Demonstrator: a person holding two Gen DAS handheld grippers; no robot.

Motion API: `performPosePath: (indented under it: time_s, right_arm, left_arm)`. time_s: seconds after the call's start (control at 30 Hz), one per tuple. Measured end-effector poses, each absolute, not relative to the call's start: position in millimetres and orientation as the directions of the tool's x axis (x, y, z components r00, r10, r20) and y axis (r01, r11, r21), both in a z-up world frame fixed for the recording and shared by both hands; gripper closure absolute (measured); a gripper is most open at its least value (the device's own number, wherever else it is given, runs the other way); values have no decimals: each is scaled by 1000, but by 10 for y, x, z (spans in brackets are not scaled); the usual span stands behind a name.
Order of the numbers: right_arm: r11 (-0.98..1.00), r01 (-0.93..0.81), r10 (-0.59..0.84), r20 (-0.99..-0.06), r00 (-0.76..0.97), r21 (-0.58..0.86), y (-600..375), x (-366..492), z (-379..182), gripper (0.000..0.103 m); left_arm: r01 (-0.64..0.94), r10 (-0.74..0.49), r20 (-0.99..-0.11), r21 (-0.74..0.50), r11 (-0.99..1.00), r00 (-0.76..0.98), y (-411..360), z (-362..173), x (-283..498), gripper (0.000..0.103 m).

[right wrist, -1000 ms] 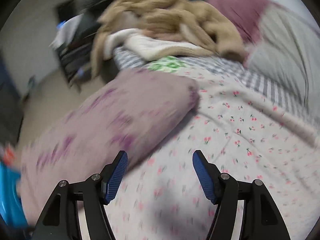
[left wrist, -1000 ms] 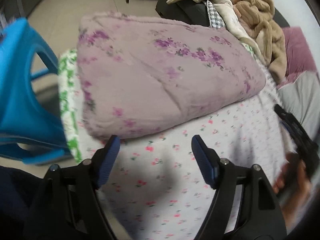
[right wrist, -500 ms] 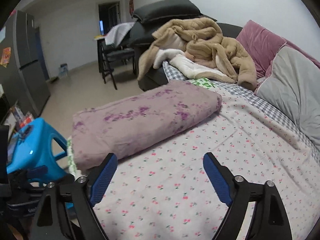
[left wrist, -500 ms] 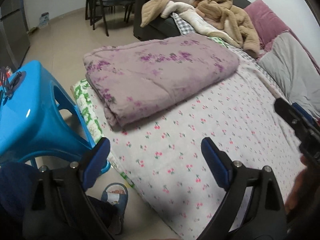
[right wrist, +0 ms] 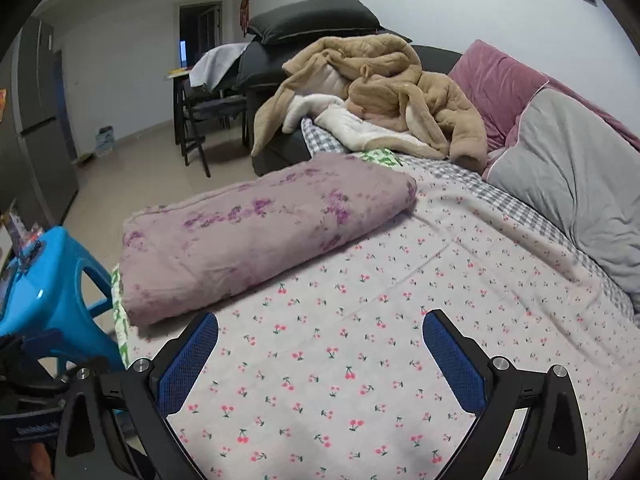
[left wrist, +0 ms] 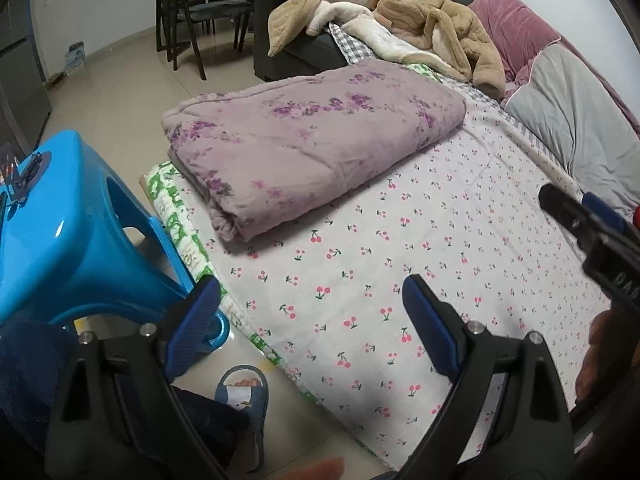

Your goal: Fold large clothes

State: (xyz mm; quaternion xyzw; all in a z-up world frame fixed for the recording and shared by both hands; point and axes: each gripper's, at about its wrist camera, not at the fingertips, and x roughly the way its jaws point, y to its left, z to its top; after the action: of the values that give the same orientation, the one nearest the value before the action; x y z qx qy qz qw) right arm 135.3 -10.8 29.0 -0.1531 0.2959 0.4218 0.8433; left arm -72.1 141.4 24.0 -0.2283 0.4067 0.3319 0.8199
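**Item count, bed and surroundings**

Folded purple floral quilt [left wrist: 316,148]: 1, at far left corner of cherry-print sheet [left wrist: 420,264]: 1.
Tan fleece garments [right wrist: 400,92], heaped at far edge: count unclear, at least 1.
Pink quilt [right wrist: 496,80]: 1. Grey quilt [right wrist: 568,184]: 1, both along right edge.
Blue plastic stool [left wrist: 60,232]: 1, off left edge.
Slippered foot [left wrist: 242,394]: 1.
Dark chairs [left wrist: 188,12]: number unclear.
Grippers: 2, left gripper [left wrist: 308,300], right gripper [right wrist: 320,332].

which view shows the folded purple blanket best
The left wrist view: the folded purple blanket is seen from above, with its whole top and its layered edge visible. The right wrist view shows it lower and side-on, so the top is foreshortened.
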Motion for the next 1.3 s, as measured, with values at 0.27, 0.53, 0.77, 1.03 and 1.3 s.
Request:
performPosePath:
  time_s: [0.27, 0.53, 0.77, 1.03, 1.3]
  right_arm:
    - [585, -811, 620, -639, 456, -11, -66, 1303, 255, 0]
    - [581, -814, 626, -638, 449, -1, -42, 1292, 242, 0]
    - [579, -814, 619, -634, 464, -31, -24, 1260, 203, 0]
    - [577, -815, 616, -626, 479, -56, -19, 1218, 205, 0]
    - [572, -818, 616, -626, 478, -62, -19, 1199, 196, 0]
  left_arm:
    - [-725, 359, -818, -97, 682, 448, 1434, 231, -713, 0]
    - [-710, 351, -824, -85, 700, 445, 1471, 212, -650, 0]
    - [-720, 385, -831, -27, 694, 402, 1512, 160, -605, 0]
    - [-706, 383, -830, -19, 708, 406, 1487, 172, -589, 0]
    - [-706, 386, -833, -8, 708, 396, 1505, 133, -568, 0]
